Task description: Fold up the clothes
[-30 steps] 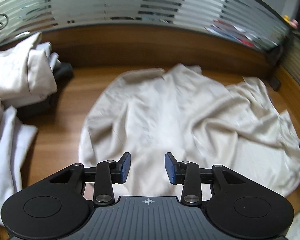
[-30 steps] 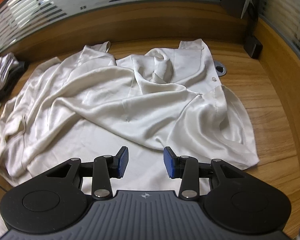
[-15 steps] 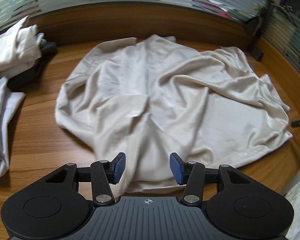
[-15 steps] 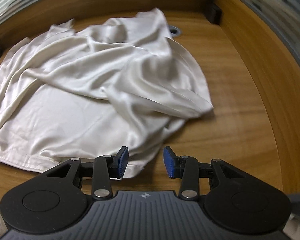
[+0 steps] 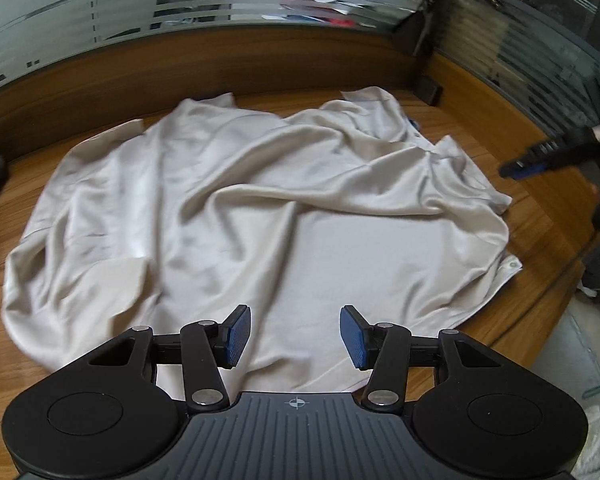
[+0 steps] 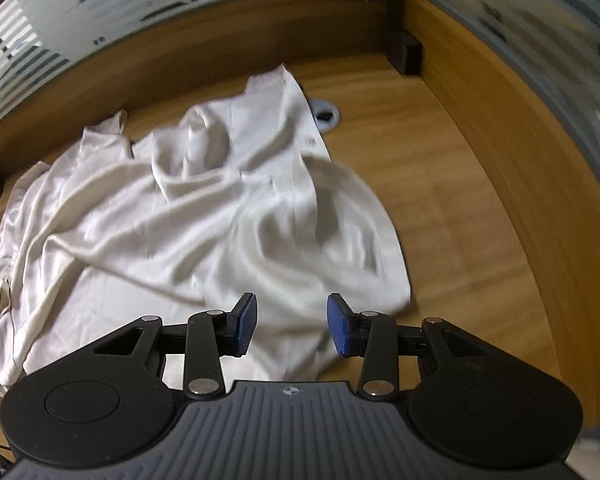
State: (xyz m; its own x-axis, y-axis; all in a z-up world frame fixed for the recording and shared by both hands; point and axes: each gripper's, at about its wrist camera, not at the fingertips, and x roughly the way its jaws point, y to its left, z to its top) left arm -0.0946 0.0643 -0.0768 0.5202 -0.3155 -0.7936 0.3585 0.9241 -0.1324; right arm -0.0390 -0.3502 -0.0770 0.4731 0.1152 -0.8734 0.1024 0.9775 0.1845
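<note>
A cream satin shirt [image 5: 260, 216] lies rumpled and spread out on the wooden desk [image 5: 548, 240]. It also shows in the right wrist view [image 6: 204, 216], with a button placket along its right side. My left gripper [image 5: 295, 337] is open and empty, above the shirt's near hem. My right gripper [image 6: 292, 325] is open and empty, above the shirt's near right corner. The right gripper's blue tip also shows in the left wrist view [image 5: 540, 164], out past the shirt's right edge.
A wooden partition [image 5: 220, 64] topped with frosted striped glass runs behind and to the right of the desk. A grey cable grommet [image 6: 325, 114] sits by the shirt's collar end. A black block [image 6: 408, 54] stands in the far corner. Bare desk [image 6: 460, 200] lies right of the shirt.
Both views have swung. The left gripper moved right along the near hem, so the pile of clothes at the left left the view. The right gripper now faces the shirt's right side more squarely.
</note>
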